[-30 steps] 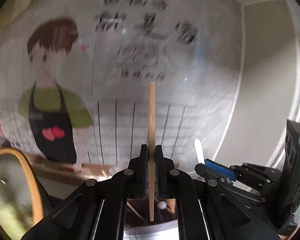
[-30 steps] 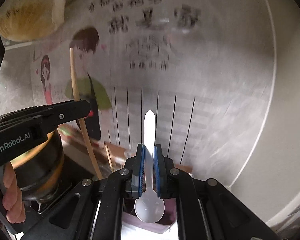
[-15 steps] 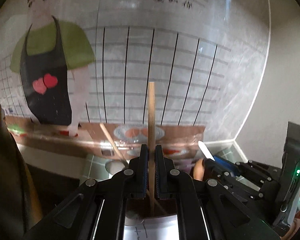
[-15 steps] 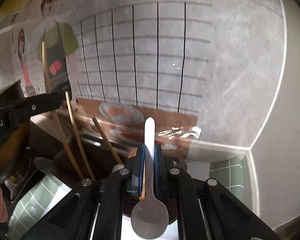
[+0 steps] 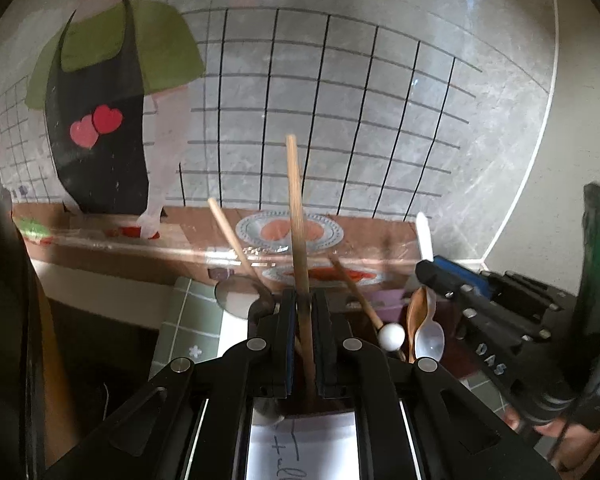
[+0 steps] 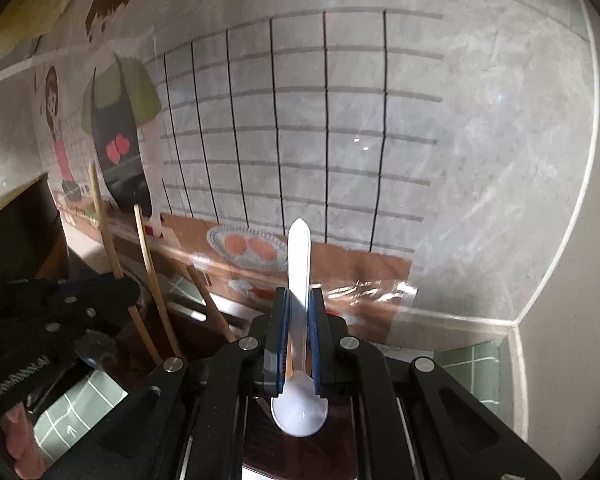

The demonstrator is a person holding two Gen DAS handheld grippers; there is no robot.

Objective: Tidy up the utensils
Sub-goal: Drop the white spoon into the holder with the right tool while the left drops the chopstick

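My left gripper is shut on a wooden chopstick that stands upright, its lower end in a dark holder below the jaws. My right gripper is shut on a white plastic spoon, handle up, bowl hanging just below the jaws over a dark container. In the left wrist view the right gripper sits to the right with the spoon beside a brown spoon. Other wooden sticks lean in the holder. The left gripper also shows at the left of the right wrist view.
A wall with a cartoon poster stands close ahead. A green tiled mat lies under the holder. A dark round vessel stands at the left. The wall corner is at the right.
Both grippers have come down and tilted toward the holder. The chopstick's lower end and the spoon's bowl are now lower, over the containers, and the chopstick leans slightly.
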